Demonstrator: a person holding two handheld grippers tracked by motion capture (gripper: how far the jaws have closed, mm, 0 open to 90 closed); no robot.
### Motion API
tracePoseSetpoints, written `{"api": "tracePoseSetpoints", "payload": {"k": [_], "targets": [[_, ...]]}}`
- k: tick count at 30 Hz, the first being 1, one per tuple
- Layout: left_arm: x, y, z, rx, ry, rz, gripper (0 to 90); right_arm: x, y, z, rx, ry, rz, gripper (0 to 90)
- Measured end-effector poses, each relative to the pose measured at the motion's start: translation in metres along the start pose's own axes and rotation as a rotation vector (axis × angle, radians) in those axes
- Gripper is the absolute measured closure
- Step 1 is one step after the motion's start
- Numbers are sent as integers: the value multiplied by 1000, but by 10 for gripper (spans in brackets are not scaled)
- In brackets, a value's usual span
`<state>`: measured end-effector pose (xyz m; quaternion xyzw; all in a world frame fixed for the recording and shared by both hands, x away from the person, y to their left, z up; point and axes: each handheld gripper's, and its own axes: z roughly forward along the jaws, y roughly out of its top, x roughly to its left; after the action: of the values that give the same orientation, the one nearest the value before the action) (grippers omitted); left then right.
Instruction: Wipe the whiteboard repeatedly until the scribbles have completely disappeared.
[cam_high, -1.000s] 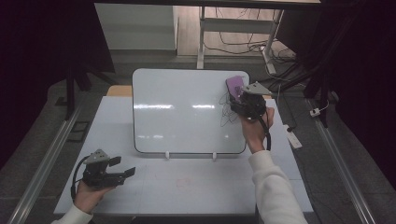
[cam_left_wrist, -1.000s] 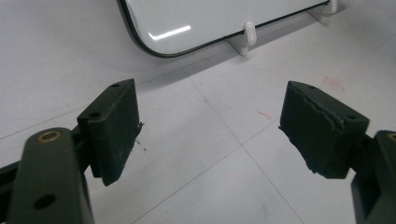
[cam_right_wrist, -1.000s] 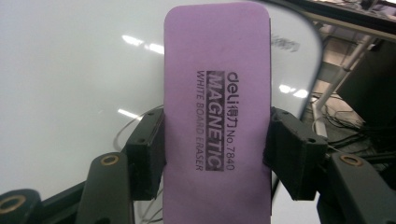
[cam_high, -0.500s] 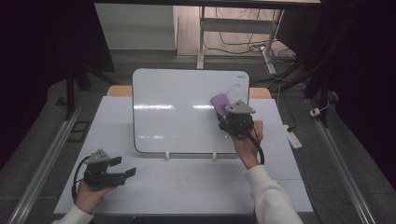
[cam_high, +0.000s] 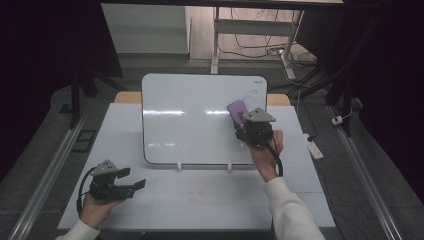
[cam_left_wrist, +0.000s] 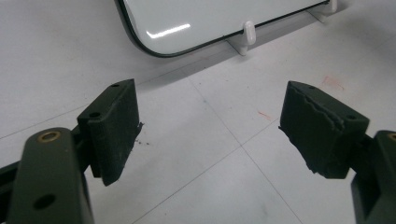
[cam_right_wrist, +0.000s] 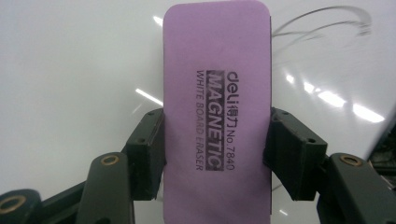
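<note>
Holding a flat purple magnetic eraser (cam_right_wrist: 217, 112) tight by its two long sides, the right gripper (cam_high: 248, 123) has its jaws pressed against the eraser's edges. The eraser's long side runs straight out from the jaws, like a finger pointing ahead. Its flat face lies against the shiny white board with rounded corners (cam_high: 190, 120), near the right part of the board. A thin dark scribble line (cam_right_wrist: 322, 21) sits on the board just past the far end of the eraser and a little to one side. So the mark is ahead of the eraser, up toward the top right corner of the board. I think the eraser needs to slide that way to rub it off.

The left gripper (cam_high: 131, 184) rests low on the white table (cam_high: 200, 200), well apart from the board's marks. Its jaws stand wide apart with nothing between them. The right hand is much nearer to the scribble, so it looks like the one to do the wiping.
</note>
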<state>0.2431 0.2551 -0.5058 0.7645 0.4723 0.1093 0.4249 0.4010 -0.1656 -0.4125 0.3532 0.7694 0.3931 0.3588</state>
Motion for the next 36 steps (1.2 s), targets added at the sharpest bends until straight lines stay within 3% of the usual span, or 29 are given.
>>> {"api": "tracePoseSetpoints", "payload": {"k": [7,13,17,21,26,36], "targets": [[1,0,-1,-3,4,0,204,-28,16,0,-16,-32,76,413],[1,0,0,-3,6,0,204,-37,23,2,-22,-49,87,412],[1,0,0,-5,8,-1,204,-29,22,3,-11,-39,47,413],[1,0,0,-6,9,-3,204,-7,11,3,5,-3,-23,413],[1,0,1,0,6,-4,204,15,-8,0,29,37,-72,413],[0,0,1,-3,2,-7,204,16,-14,-3,40,45,-71,413]]}}
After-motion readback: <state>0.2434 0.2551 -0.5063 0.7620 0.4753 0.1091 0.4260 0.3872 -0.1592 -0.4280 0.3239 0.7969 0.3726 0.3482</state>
